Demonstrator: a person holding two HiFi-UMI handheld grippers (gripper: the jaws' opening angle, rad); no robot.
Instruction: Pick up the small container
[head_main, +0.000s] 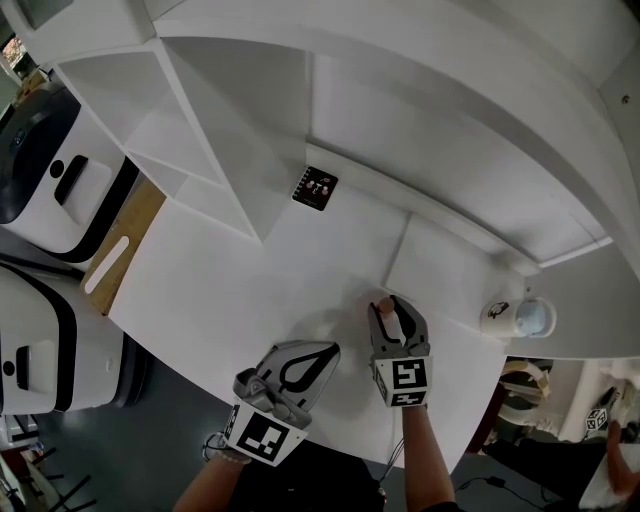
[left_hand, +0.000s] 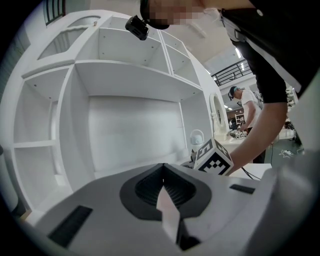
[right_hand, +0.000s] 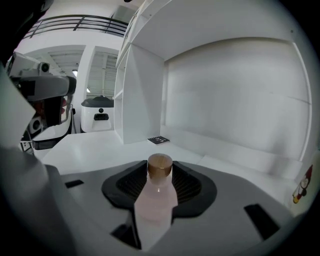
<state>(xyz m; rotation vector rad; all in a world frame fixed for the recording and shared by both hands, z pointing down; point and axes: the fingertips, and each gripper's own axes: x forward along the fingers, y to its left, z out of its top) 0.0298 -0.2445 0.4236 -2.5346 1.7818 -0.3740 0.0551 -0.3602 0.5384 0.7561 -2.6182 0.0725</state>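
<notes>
Right gripper view: the small container, a pale pink bottle with a brown cap, stands between the jaws of the right gripper. I record those jaws as spread wide. The ribbed pads flank the cap with a gap on either side, and I see no pinch on the bottle.

Head view: the container rests on the white table at the tip of the right gripper, in front of the white shelf unit. A black card lies further back on the table, well apart from the bottle.

Left gripper view: the jaws of the left gripper are pressed together with nothing between them. In the head view it sits just beside the right gripper, nearer the table's front edge, and apart from the container.
</notes>
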